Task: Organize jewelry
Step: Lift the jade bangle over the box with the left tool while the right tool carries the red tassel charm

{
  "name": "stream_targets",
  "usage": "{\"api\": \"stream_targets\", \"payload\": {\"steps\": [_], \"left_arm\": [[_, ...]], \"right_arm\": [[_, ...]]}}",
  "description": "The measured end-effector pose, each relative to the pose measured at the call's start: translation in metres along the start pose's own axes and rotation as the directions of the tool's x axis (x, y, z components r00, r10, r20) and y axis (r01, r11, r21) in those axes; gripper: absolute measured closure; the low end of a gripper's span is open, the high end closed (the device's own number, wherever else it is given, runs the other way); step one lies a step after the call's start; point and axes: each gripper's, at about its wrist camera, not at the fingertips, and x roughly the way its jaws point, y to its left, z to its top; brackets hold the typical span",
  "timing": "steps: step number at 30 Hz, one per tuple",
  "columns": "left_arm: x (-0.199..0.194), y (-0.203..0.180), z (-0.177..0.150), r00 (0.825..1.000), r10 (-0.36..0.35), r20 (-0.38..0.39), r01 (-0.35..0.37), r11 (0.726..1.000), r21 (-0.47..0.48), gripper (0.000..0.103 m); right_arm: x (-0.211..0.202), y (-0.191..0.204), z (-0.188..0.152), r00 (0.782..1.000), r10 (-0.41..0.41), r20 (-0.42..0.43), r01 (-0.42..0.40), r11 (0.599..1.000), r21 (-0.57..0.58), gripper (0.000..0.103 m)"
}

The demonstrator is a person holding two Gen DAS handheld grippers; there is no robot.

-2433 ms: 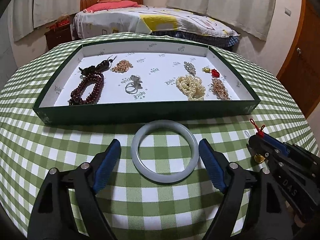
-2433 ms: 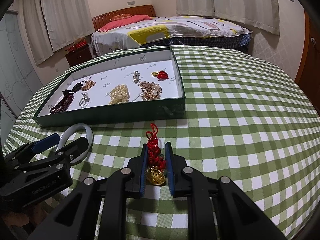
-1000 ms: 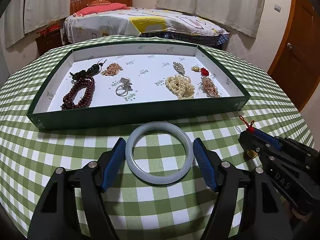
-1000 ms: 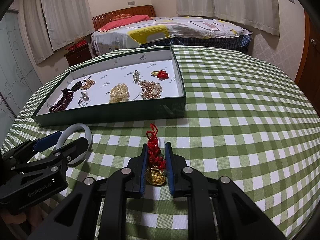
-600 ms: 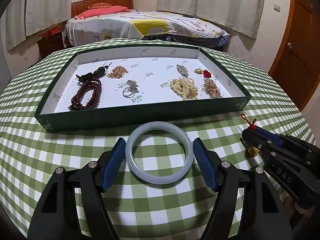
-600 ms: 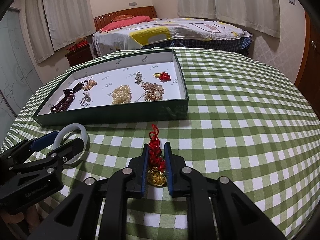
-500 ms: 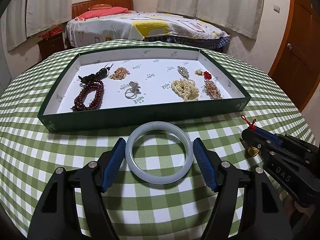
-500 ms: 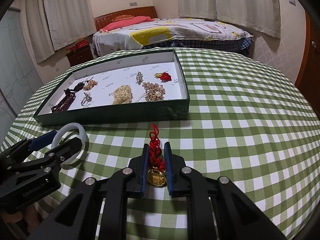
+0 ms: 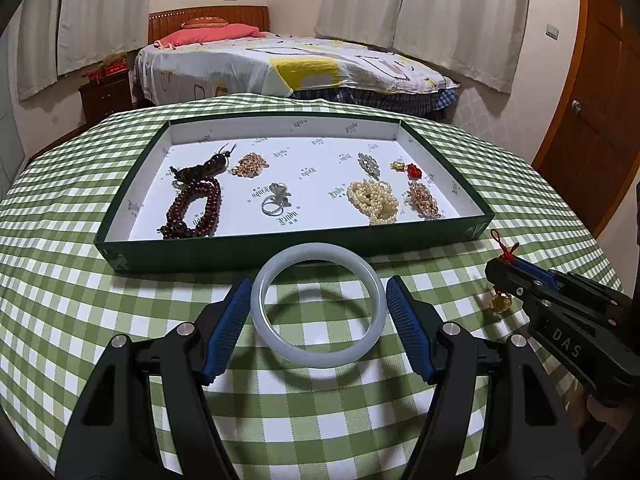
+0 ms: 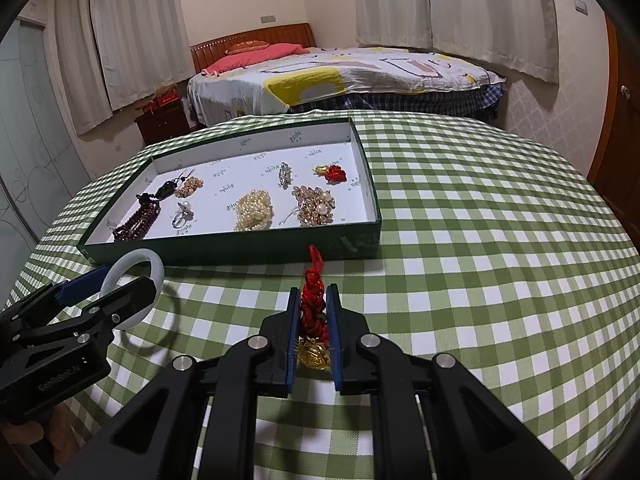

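Observation:
A pale jade bangle (image 9: 280, 350) hangs a little above the checked cloth, casting a ring shadow, with my left gripper (image 9: 319, 300) shut on it, blue pads pressing its two sides. The right wrist view shows this bangle (image 10: 154, 266) and the left gripper (image 10: 106, 294) at lower left. My right gripper (image 10: 313, 302) is shut on a red knotted charm (image 10: 313, 300) with a gold pendant beneath. From the left wrist view the right gripper (image 9: 516, 274) sits at the right, the charm (image 9: 505, 247) poking out. The green tray (image 9: 280, 248) lies just beyond both.
The white-lined tray (image 10: 240, 247) holds a dark red bead bracelet (image 9: 192, 210), rings (image 9: 274, 200), pearls (image 9: 374, 200), gold pieces, a brooch and a small red charm (image 9: 412, 170). Open checked cloth spreads right of the tray. A bed stands behind the round table.
My left gripper has risen slightly with the bangle, whose shadow now shows on the cloth. The right gripper stays closed on the red charm in about the same place.

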Motion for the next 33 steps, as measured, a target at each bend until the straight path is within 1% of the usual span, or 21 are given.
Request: {"api": "stream_targets", "payload": {"steps": [6,9,15,18,21,27,33], "left_arm": [[-0.010,0.002,0.008,0.999,-0.003,0.036,0.003,1.000,0.000,0.035],[-0.017,0.003,0.015,0.998,-0.007,0.059,0.007,1.000,0.002,0.035],[-0.026,0.002,0.037,0.994,-0.015,0.112,0.015,1.000,0.005,0.035],[-0.025,0.006,0.054,0.991,-0.020,0.133,0.020,1.000,-0.005,0.035],[-0.018,0.010,0.073,0.989,-0.024,0.144,0.028,0.999,-0.023,0.035],[0.002,0.009,0.104,0.985,-0.011,0.172,0.015,1.000,-0.020,0.035],[0.039,0.011,0.128,0.990,-0.006,0.140,0.011,0.999,-0.034,0.035]], "right_arm": [[-0.010,0.004,0.009,0.999,0.023,0.027,-0.023,1.000,0.004,0.090],[-0.017,0.008,0.018,0.998,0.035,0.054,-0.034,0.999,-0.004,0.089],[-0.026,0.017,0.046,0.991,0.065,0.116,-0.062,0.998,-0.024,0.090],[-0.025,0.021,0.064,0.986,0.078,0.148,-0.073,0.996,-0.042,0.089],[-0.021,0.025,0.084,0.979,0.094,0.181,-0.084,0.995,-0.062,0.090],[-0.003,0.031,0.120,0.968,0.123,0.218,-0.103,0.990,-0.098,0.090],[0.032,0.030,0.145,0.970,0.132,0.203,-0.112,0.988,-0.107,0.090]]}}
